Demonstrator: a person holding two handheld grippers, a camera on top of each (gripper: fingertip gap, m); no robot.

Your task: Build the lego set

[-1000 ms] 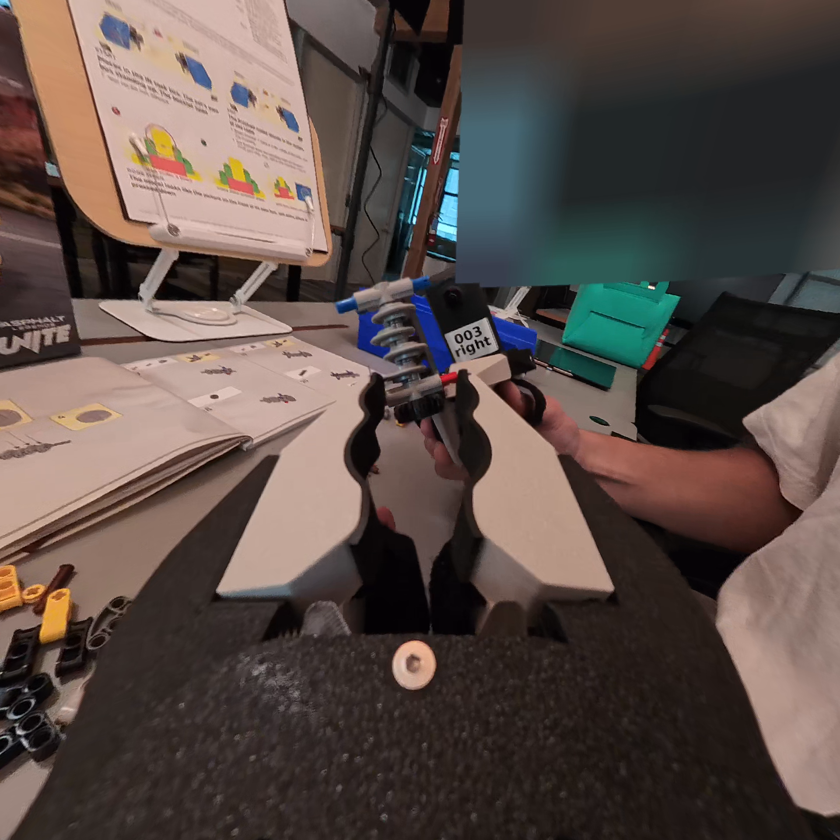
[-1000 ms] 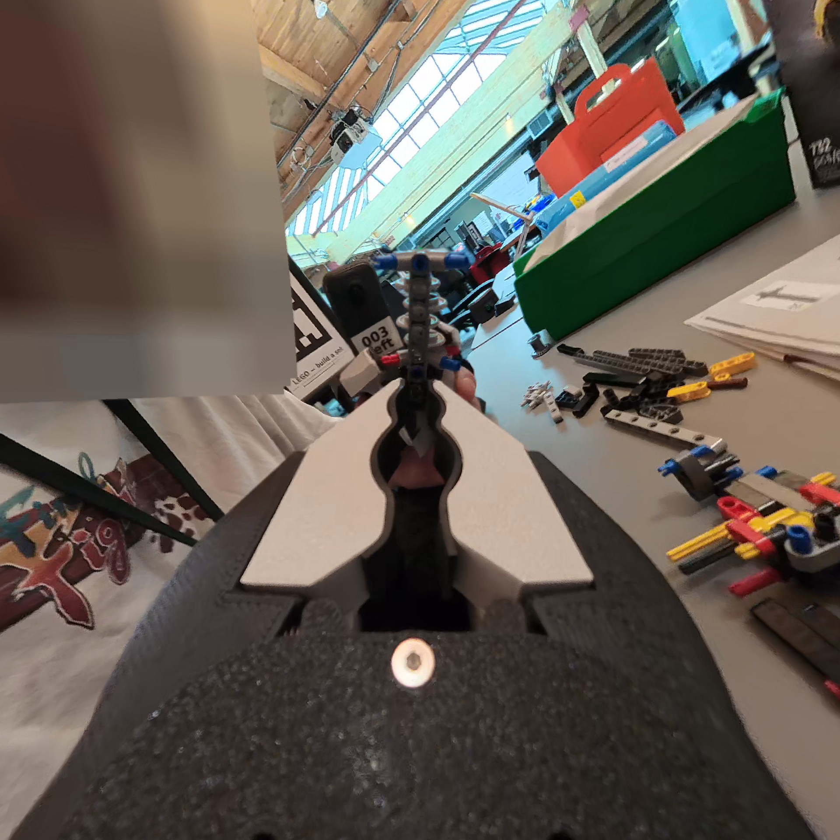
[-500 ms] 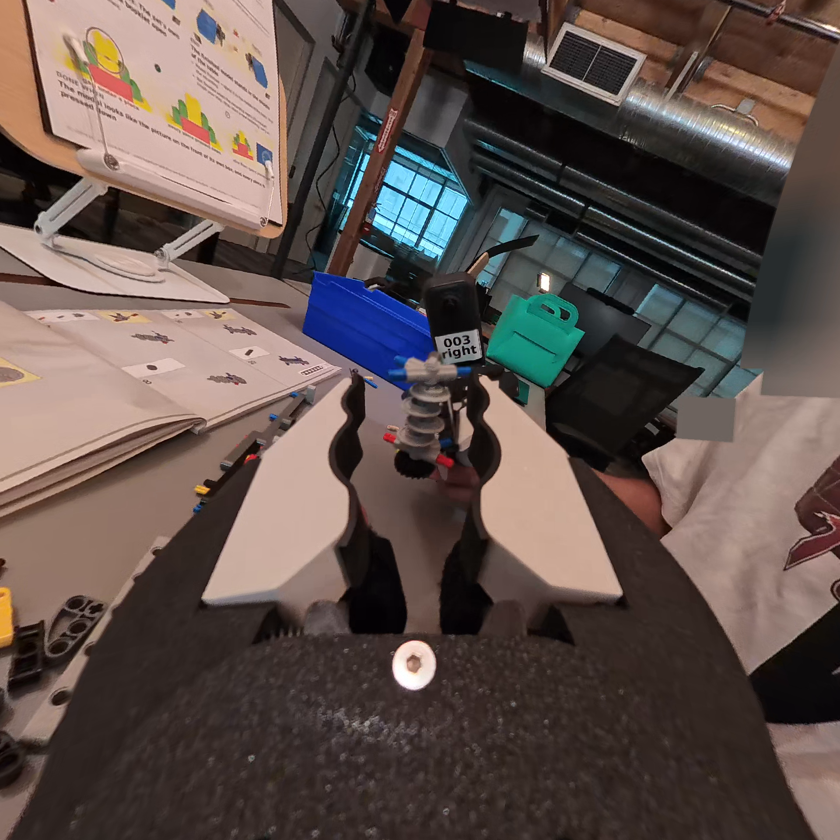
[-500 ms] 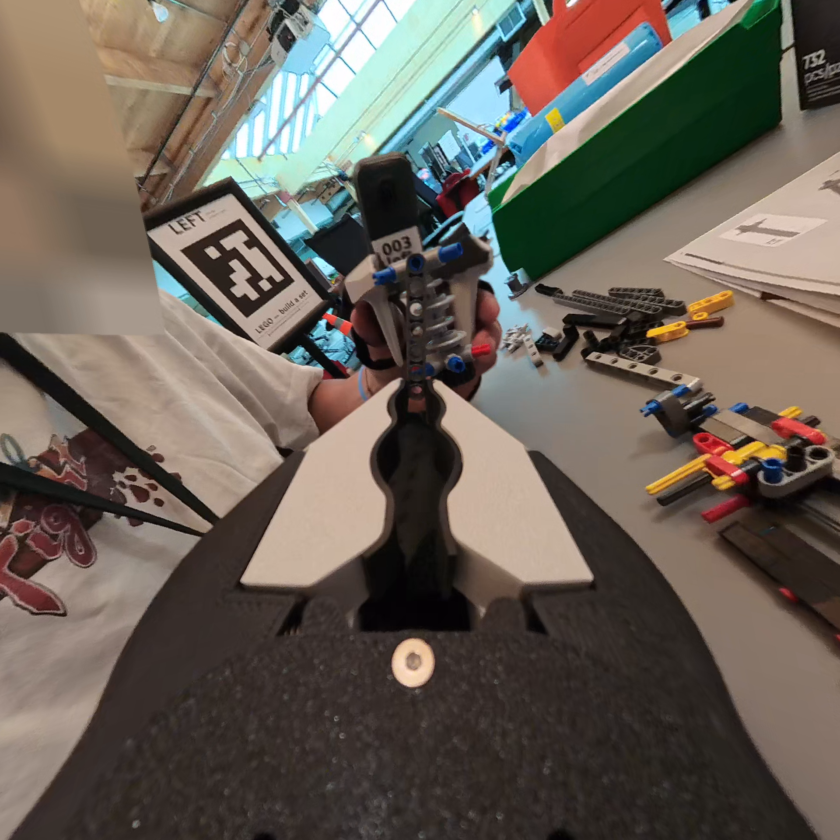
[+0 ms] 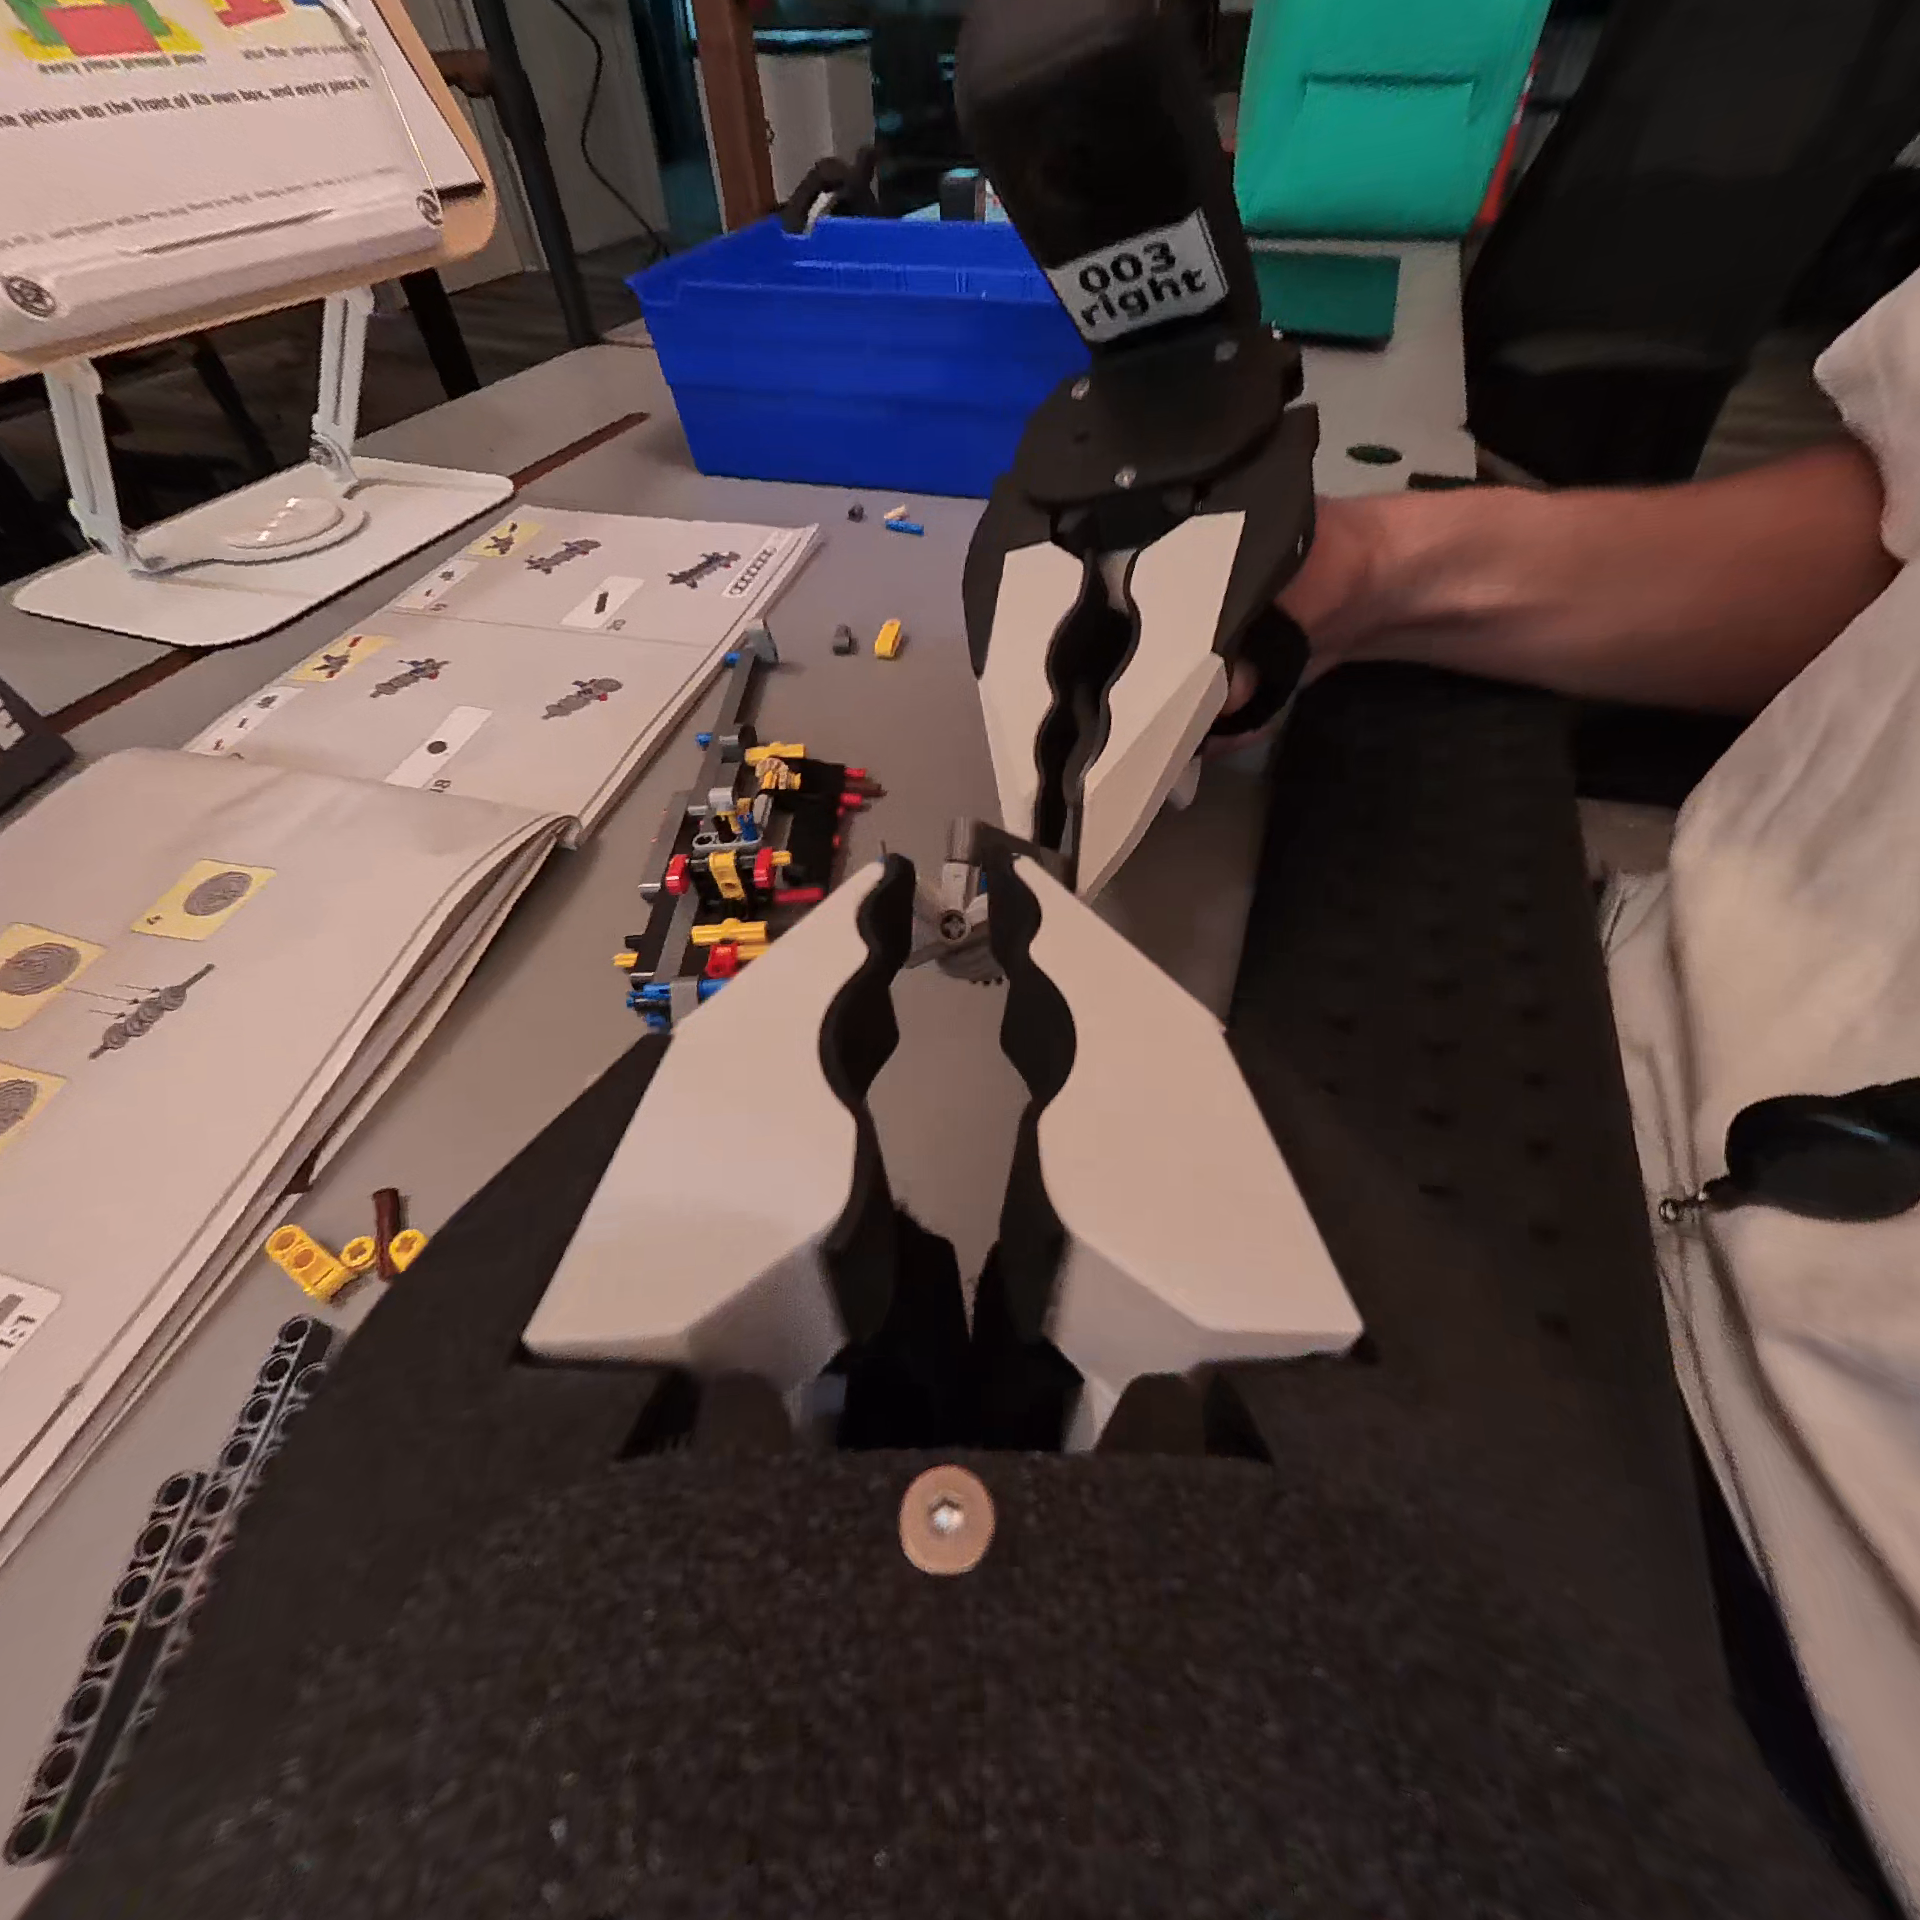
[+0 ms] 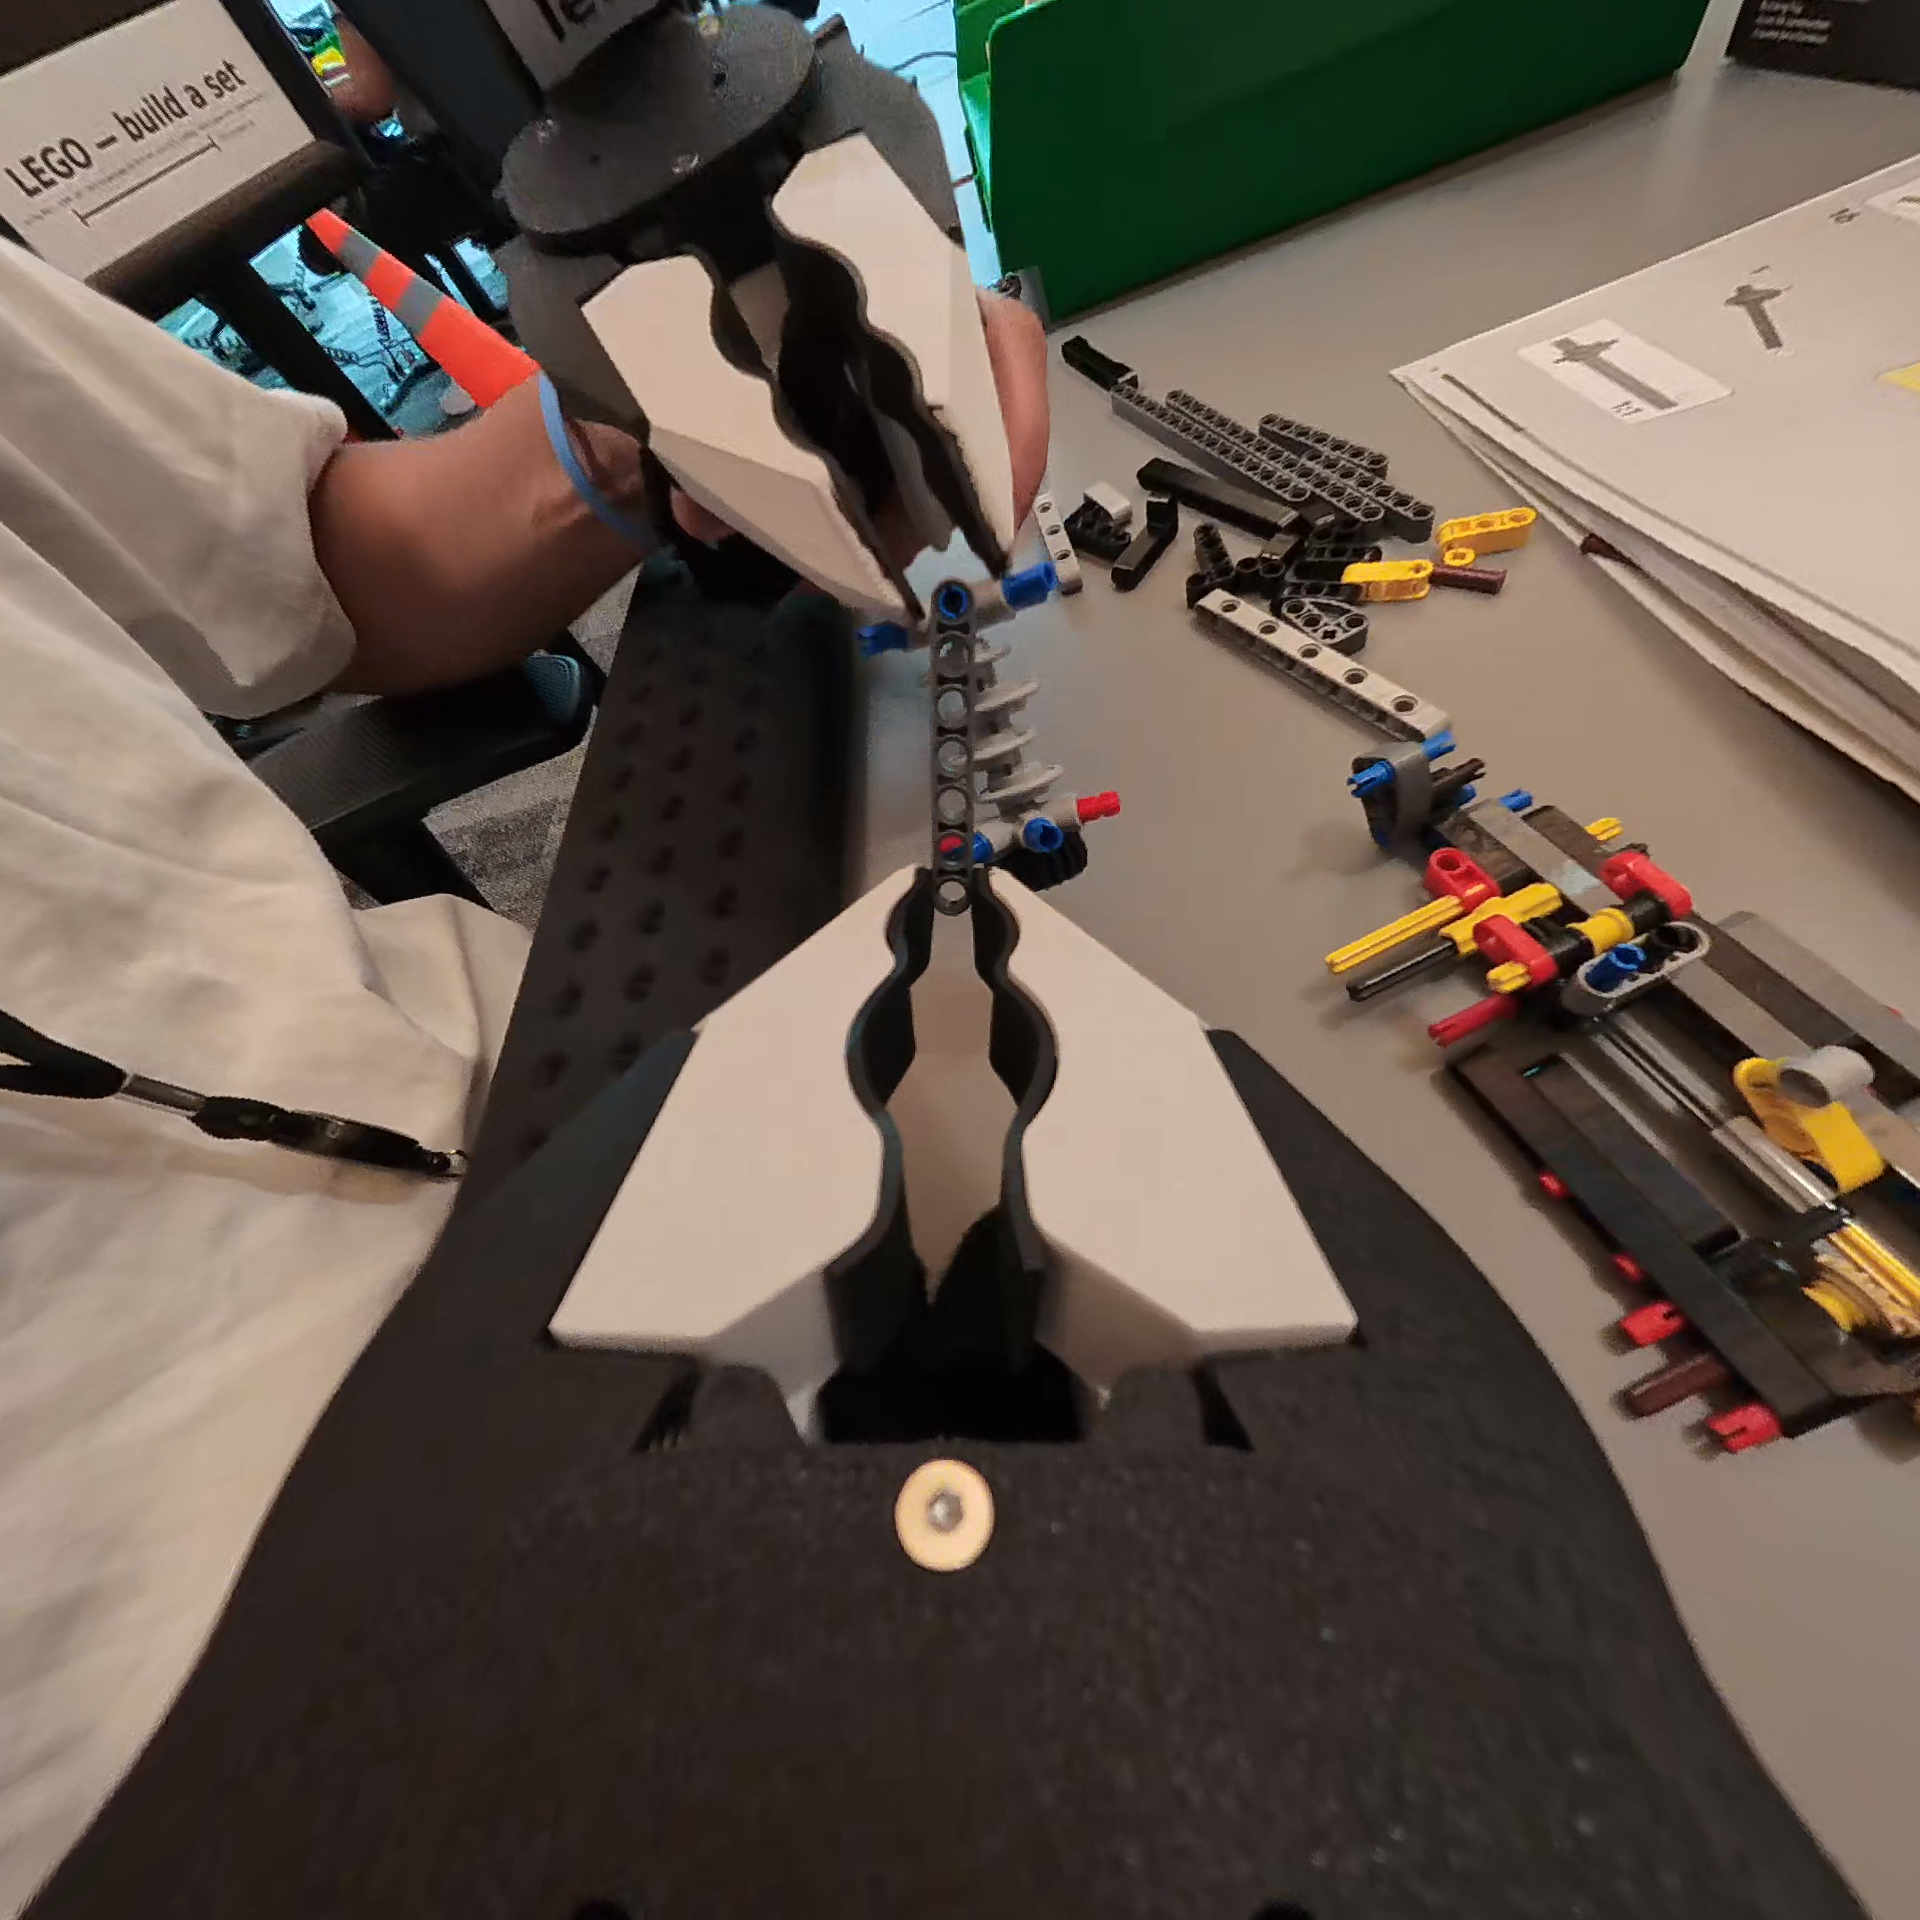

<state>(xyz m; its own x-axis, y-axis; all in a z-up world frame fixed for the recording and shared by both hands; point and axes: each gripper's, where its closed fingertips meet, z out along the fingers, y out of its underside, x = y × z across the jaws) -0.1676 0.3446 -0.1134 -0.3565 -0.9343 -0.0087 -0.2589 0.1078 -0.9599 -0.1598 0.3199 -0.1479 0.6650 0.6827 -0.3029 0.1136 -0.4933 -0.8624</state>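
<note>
Right gripper [image 6: 951, 899] is pinched on the near end of a dark grey beam [image 6: 953, 743], part of a small assembly with a light grey spring shock [image 6: 1003, 727] behind it plus blue and red pins sticking out the side. It sits low over the grey table [image 6: 1195, 727], but I can't tell if it actually touches the top. Left gripper [image 6: 956, 592] comes in from the far side, tips right at the top end of that beam next to a blue pin [image 6: 1027, 584], fingers with a gap between them; whether they actually grip anything there I can't tell. From the left wrist view the same gripper [image 5: 948, 883] shows only a bit of grey part [image 5: 951, 920] between its tips, and the right gripper [image 5: 1055, 842] points down just beyond. Off to the side on the table lies the bigger chassis build [image 6: 1621, 1049], black with yellow, red and blue bits. Loose black and grey beams [image 6: 1278, 468] and yellow connectors [image 6: 1486, 530] lie further back by the open manual [image 5: 312, 883]. Blue bin [image 5: 862, 343] and green bin [image 6: 1299, 114] are at the far edges.
</note>
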